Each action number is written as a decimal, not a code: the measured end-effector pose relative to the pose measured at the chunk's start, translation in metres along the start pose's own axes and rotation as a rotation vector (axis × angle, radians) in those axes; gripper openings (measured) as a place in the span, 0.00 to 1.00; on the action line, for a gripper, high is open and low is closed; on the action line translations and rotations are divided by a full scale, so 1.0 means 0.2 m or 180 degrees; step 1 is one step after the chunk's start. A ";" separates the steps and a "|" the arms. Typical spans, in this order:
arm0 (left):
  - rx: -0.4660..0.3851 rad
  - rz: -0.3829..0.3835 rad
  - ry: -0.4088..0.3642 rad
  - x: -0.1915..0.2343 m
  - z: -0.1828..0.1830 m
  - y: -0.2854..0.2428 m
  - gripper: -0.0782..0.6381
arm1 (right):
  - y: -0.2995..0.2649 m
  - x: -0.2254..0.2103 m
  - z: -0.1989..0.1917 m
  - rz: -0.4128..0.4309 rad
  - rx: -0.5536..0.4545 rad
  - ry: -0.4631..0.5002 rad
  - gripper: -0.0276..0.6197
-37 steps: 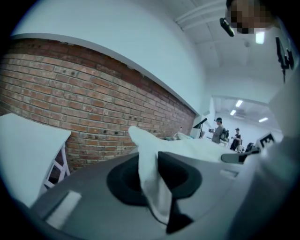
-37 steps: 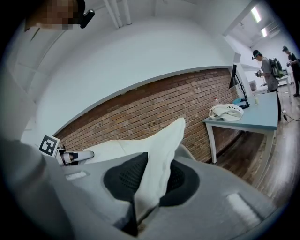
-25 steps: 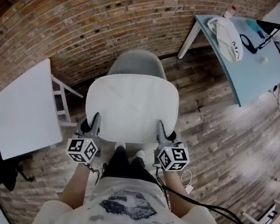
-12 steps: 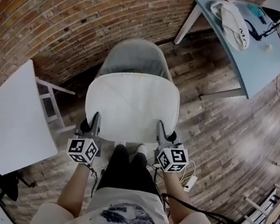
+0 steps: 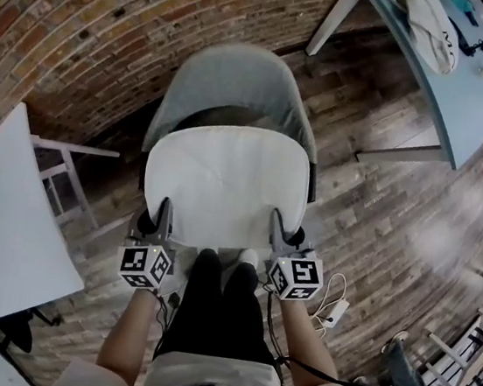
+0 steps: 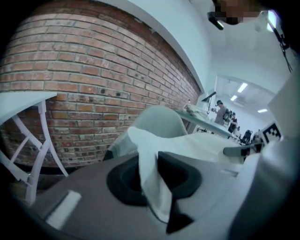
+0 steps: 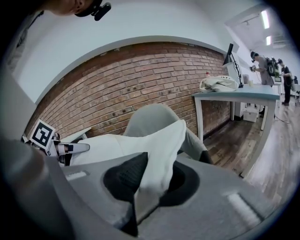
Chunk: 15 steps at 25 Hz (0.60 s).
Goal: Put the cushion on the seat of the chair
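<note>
Closest in, the person's legs stand right at the near edge of the white cushion. The left gripper is clamped on its near left corner, and that gripper's own view shows a fold of fabric pinched between the dark pads. The right gripper mirrors it on the near right corner, jaws closed on the cloth the same way.

So the cushion is held by both tools, spread flat over the seat of the grey chair. Whether its underside touches the seat, no view settles. The cushion's side edges run nearly out to the seat's sides. At the far edge, a dark crescent of seat shows between the cushion and the chair's curved back.

Now the room around it. On the left, a white table stands near the chair, one corner not far from the left gripper, and its slanted legs fill part of the gap. On the right lies open wooden floor, with only a white cable and adapter beside the right forearm. Farther right stands a pale blue table, well apart from the chair. Beyond the chair's back is the brick wall.
</note>
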<state>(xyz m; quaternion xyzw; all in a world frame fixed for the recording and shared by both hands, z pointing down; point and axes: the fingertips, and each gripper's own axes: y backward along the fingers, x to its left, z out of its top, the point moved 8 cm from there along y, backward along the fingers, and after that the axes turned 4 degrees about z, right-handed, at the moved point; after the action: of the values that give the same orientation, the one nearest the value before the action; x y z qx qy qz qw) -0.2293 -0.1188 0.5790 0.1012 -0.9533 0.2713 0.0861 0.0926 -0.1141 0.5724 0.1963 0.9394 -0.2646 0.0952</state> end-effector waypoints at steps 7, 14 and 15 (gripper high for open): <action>0.0104 0.0017 -0.0055 0.06 -0.26 -0.22 0.20 | -0.20 -0.13 -0.28 -0.0032 0.0094 -0.0073 0.15; 0.0167 0.0063 -0.0079 0.14 -0.46 -0.41 0.20 | -0.38 -0.22 -0.50 -0.0045 0.0152 -0.0106 0.15; 0.0174 0.0066 -0.0080 0.15 -0.49 -0.43 0.20 | -0.41 -0.23 -0.53 -0.0049 0.0159 -0.0112 0.15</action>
<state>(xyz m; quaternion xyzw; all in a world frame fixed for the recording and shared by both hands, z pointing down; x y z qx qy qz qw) -0.2274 -0.1418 0.7106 0.0970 -0.9475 0.2969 0.0685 0.0929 -0.1355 0.7131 0.1867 0.9321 -0.2921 0.1047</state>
